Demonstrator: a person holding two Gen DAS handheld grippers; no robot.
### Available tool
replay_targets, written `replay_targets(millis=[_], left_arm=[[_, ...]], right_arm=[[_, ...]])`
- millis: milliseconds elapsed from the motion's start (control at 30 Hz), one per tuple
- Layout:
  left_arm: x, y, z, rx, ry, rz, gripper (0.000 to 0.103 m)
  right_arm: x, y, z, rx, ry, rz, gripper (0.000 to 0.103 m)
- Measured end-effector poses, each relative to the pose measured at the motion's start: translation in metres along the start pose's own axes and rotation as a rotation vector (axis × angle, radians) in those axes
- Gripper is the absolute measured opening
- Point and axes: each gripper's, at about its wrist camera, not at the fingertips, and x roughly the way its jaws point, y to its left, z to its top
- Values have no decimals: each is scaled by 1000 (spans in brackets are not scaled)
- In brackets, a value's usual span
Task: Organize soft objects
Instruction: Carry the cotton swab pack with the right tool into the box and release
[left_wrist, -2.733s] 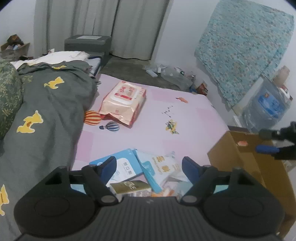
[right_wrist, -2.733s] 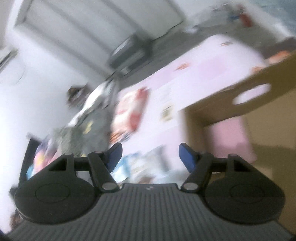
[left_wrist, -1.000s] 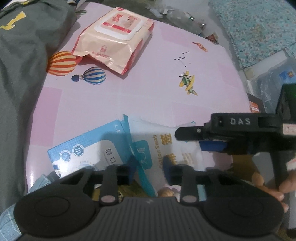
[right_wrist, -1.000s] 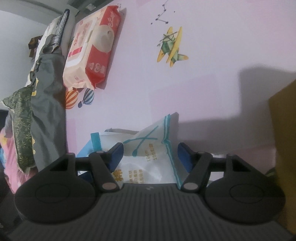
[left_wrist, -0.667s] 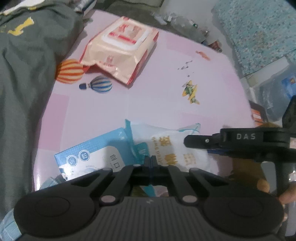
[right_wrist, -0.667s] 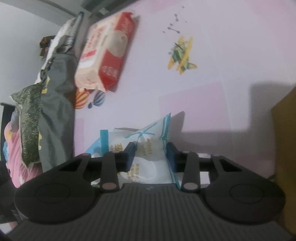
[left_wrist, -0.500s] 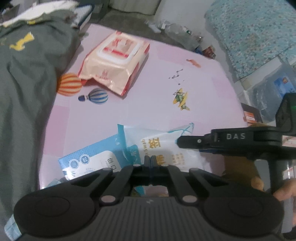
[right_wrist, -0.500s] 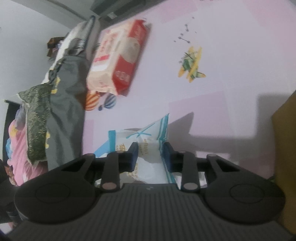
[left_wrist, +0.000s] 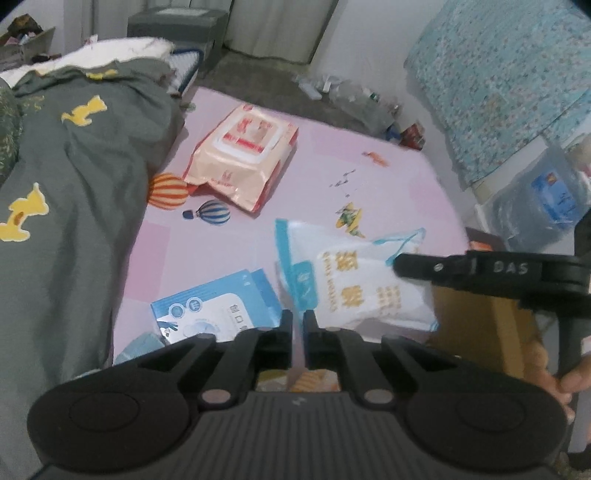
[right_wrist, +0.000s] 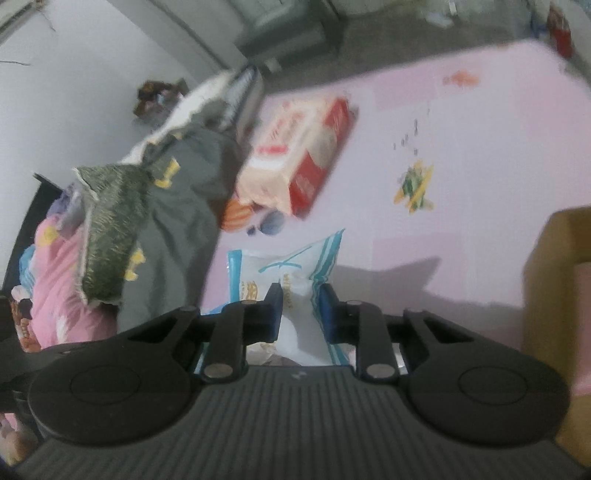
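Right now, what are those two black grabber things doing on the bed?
A person is tidying soft packs on the pink sheet. Both grippers hold the white cotton swab bag: the left gripper pinches its blue edge, the right gripper squeezes its side. A cardboard box sits beside it. The blue pack and peach wipes pack lie on the sheet.

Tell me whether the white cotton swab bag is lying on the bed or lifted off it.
Lifted. The cotton swab bag hangs clear of the pink sheet, pinched by the left tool and right tool; its shadow falls behind.
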Motion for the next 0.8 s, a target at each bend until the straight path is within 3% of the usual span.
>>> replay_targets(millis=[200, 267, 467, 633, 800], left_arm=[[-31, -24, -18, 37, -69, -47, 27], [-37, -31, -26, 45, -83, -58, 40], [-45, -48, -55, 43, -99, -108, 50], [-44, -61, -80, 50, -105, -120, 51], [-40, -64, -101, 7, -80, -153, 51]], right_arm=[[-82, -19, -7, 6, -144, 13, 20], [-117, -37, -13, 36, -214, 17, 20], [-199, -128, -39, 278, -424, -29, 20], [-198, -218, -62, 571, -477, -104, 21], [-161, -258, -82, 696, -484, -244, 24]])
